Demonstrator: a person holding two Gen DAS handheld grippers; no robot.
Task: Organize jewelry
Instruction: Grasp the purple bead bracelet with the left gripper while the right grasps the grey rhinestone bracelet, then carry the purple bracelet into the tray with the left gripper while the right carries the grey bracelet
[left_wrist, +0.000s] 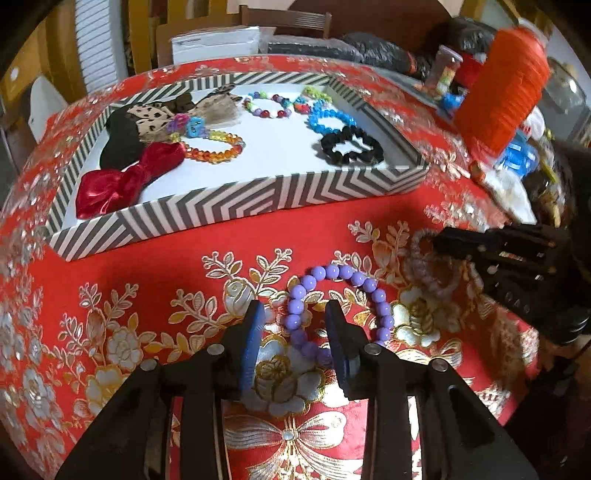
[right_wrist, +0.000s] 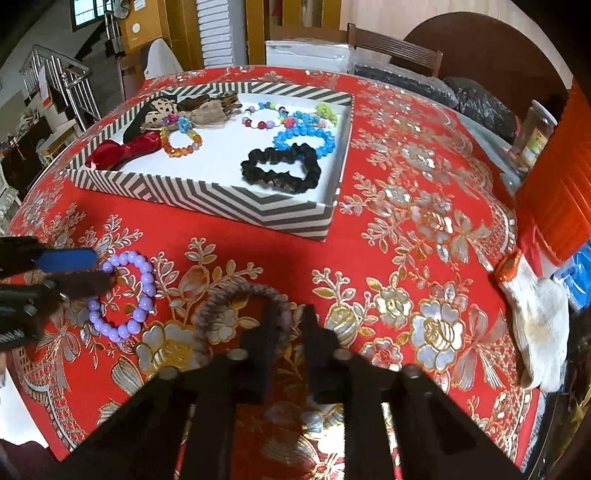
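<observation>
Beads, smooth and hard: the lilac bracelet (left_wrist: 332, 306) lies near the table's front edge, one strand between my left tongs (left_wrist: 293, 314), unclenched. Right view: my right tongs (right_wrist: 288, 317) straddle the soft fuzzy scrunchie (right_wrist: 236, 295); grip unclear.

Both wrist cameras look steeply down along their tools, close over the red tabletop (left_wrist: 147, 266), facing the striped tray (left_wrist: 236, 218) at the far side, and share the purple bead bracelet (right_wrist: 125, 291), each catching the other tool at its edge.
</observation>
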